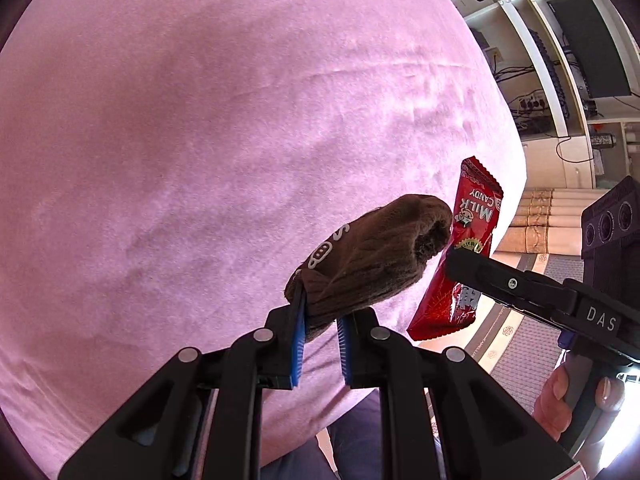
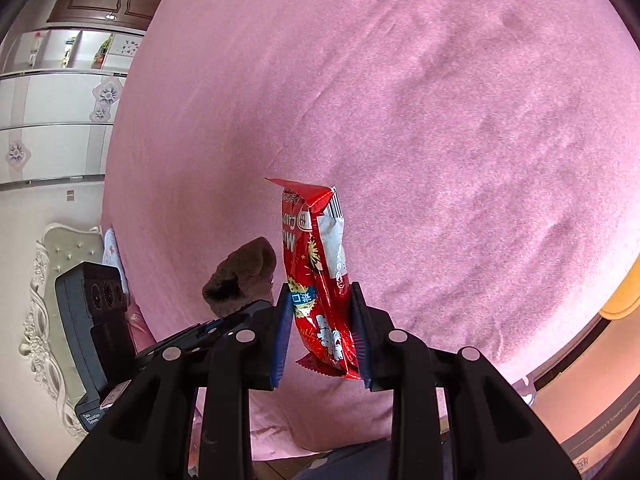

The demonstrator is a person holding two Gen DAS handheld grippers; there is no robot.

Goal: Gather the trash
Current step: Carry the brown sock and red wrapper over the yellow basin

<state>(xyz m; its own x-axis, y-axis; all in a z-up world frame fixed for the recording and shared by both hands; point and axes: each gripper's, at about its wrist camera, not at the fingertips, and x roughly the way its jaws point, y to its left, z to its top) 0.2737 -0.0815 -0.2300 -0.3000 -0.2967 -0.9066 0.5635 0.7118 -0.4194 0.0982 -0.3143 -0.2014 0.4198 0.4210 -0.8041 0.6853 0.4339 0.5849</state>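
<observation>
left wrist view: the left tool is clenching a brown knitted sock between its blue pads, the sock sticking out ahead of the tips with its open end turned to the right. just to the right of the sock, the red milk candy wrapper is standing nearly upright, touching or almost touching the sock's opening; i cannot tell which. the right tool is reaching in from the right and gripping the wrapper around its middle. a pink bedspread is filling the space beyond both tools.

right wrist view: the right tool is pinching the lower half of the red wrapper between its blue pads, the wrapper's top rising ahead of the tips. the sock is sitting just to the left of the wrapper, held by the left tool coming in from the left. the pink bedspread is lying beyond.
</observation>
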